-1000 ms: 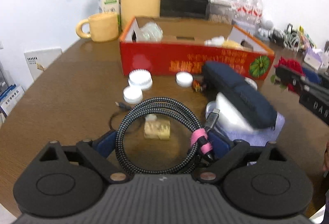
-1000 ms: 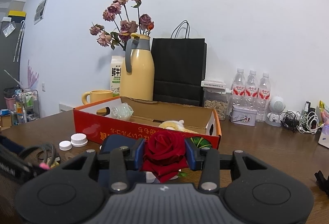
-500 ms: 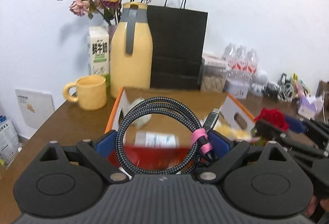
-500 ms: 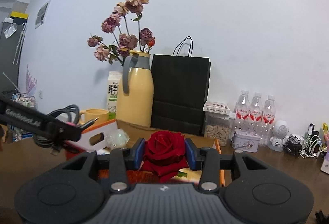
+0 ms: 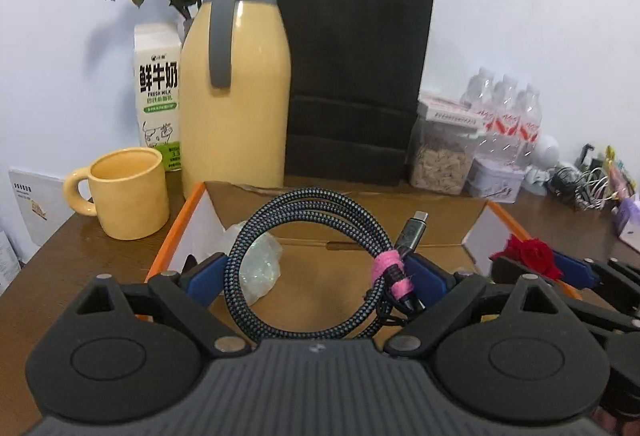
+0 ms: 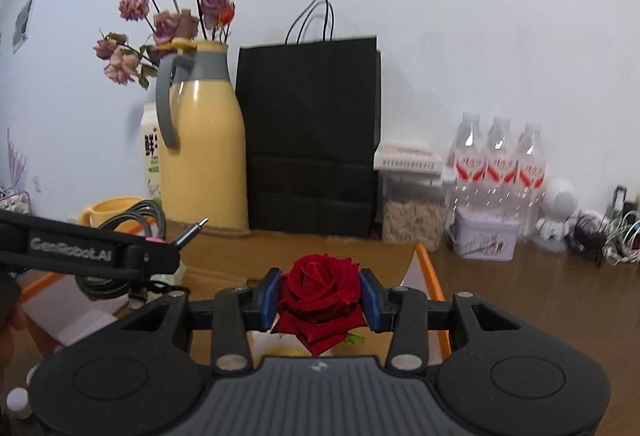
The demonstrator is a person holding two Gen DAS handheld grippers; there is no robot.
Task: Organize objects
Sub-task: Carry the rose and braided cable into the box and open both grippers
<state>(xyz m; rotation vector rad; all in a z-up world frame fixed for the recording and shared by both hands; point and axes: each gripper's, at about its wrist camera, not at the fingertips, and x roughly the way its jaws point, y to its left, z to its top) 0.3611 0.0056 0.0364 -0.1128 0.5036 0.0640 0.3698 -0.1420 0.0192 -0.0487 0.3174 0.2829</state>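
Note:
My left gripper (image 5: 316,272) is shut on a coiled braided cable (image 5: 308,268) bound with a pink tie, held above the open cardboard box (image 5: 400,232) with orange edges. My right gripper (image 6: 320,296) is shut on a red rose (image 6: 320,292) and hangs over the box's right end (image 6: 428,272). The rose and right gripper show at the right of the left wrist view (image 5: 528,256). The cable and left gripper show at the left of the right wrist view (image 6: 132,228). A crumpled clear wrapper (image 5: 256,264) lies inside the box.
Behind the box stand a yellow jug (image 5: 236,84), a black paper bag (image 5: 356,84), a milk carton (image 5: 158,96), a yellow mug (image 5: 126,192), a snack jar (image 5: 444,152) and water bottles (image 6: 500,164). Tangled cords (image 6: 608,232) lie at the far right.
Both grippers rose from table level and moved forward over the open box, still holding the cable and the rose. The items on the table in front of the box dropped out of view.

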